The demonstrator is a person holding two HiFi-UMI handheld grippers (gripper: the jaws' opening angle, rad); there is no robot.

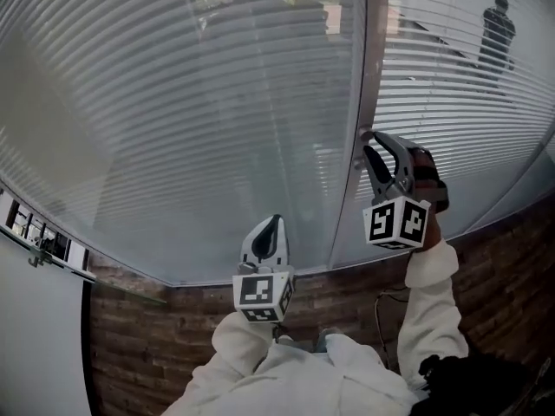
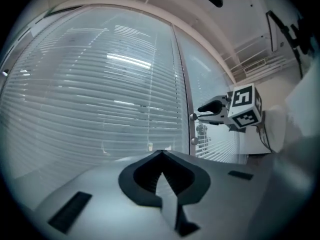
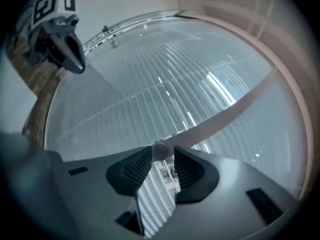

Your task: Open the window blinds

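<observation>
Head view | blinds (image 1: 173,120): white horizontal slats lowered | left hand-held gripper (image 1: 276,224) clenched | right hand-held gripper (image 1: 368,143) released, knob (image 3: 160,150) between

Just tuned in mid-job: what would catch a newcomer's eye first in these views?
The slatted blinds fill the window across the head view, split by a metal frame post. The right gripper is up at that post with a small round knob between its parted jaws. The left gripper hangs lower at centre, jaws together and empty.
</observation>
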